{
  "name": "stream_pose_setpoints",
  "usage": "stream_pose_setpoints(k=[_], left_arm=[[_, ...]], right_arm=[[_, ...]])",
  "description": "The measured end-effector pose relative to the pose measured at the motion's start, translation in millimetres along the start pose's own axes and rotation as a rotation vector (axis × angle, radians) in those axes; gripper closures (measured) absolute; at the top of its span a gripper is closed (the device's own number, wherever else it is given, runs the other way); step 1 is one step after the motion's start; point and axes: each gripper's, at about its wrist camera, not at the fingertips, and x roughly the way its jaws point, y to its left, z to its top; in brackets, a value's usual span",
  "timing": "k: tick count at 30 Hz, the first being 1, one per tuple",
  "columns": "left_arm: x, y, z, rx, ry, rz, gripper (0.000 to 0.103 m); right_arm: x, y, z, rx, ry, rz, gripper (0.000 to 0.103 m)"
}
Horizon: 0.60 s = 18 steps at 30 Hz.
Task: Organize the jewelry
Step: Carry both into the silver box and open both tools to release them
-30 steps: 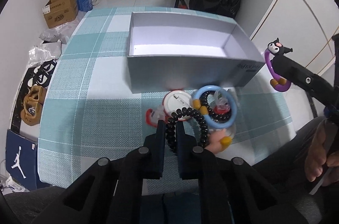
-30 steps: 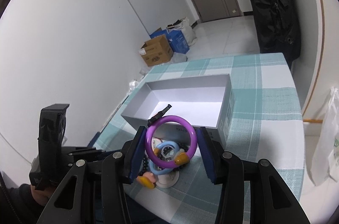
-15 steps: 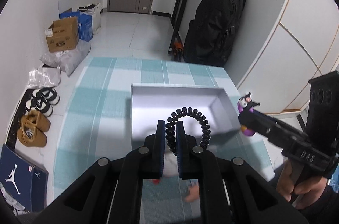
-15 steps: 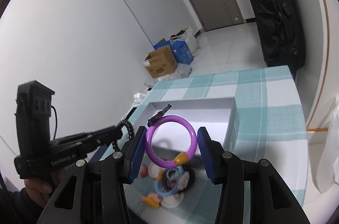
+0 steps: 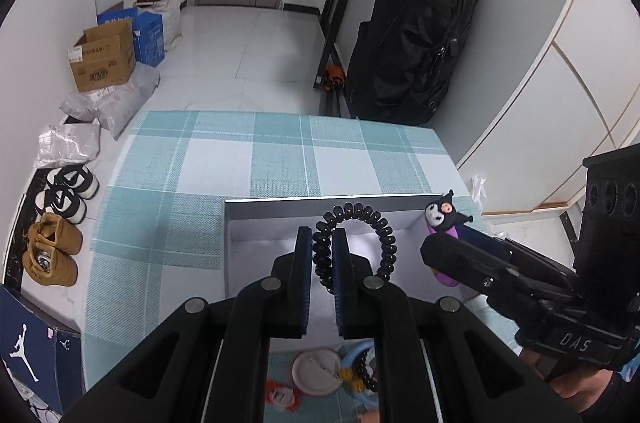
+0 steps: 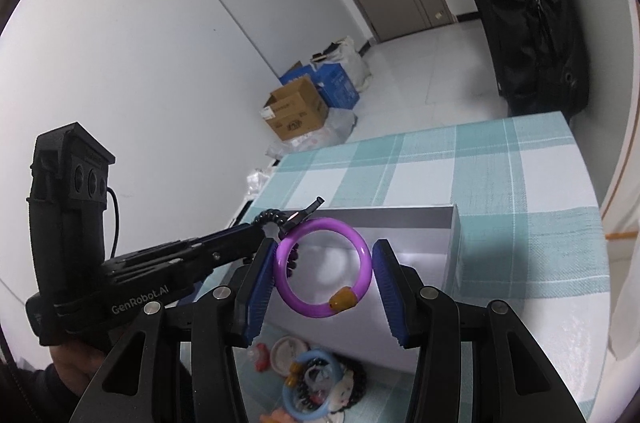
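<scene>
My left fingers (image 5: 322, 259) are pinched nearly together on the black coil bracelet (image 5: 360, 239), and its loop stands up above the fingertips. A second ago this bracelet was down on the counter (image 5: 280, 159) among the pile; now I hold it raised over the open white box (image 5: 280, 243), with the box interior right behind the loop.

My right fingers (image 6: 324, 275) sit wider apart, with the purple ring (image 6: 320, 279) spanning the gap between the blue pads (image 6: 260, 287). It touches the left pad, though I cannot tell whether it touches the right one. A small black-and-white cartoon charm (image 5: 442, 215) sits at the ring's top. That ring was already in my grip a second ago; since then it has come up and forward, so it now hangs over the box's near edge, just beside the black coil.

The rest of the jewelry stays on the checked cloth in front of the box: a blue ring (image 6: 312, 389), a white round piece (image 5: 316, 371) and a small red item (image 5: 280, 399).
</scene>
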Motion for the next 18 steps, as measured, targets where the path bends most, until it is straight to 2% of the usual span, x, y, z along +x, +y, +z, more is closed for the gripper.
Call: stream_pose_setpoints(k=[7, 18], left_arm=[[17, 7, 4, -0.019, 0.052, -0.028, 0.098], [27, 8, 10, -0.027, 0.060, -0.044, 0.098]], right_arm=[[20, -14, 7, 0.041, 0.037, -0.007, 0.056], [26, -13, 10, 0.011, 0.042, -0.019, 0.054]])
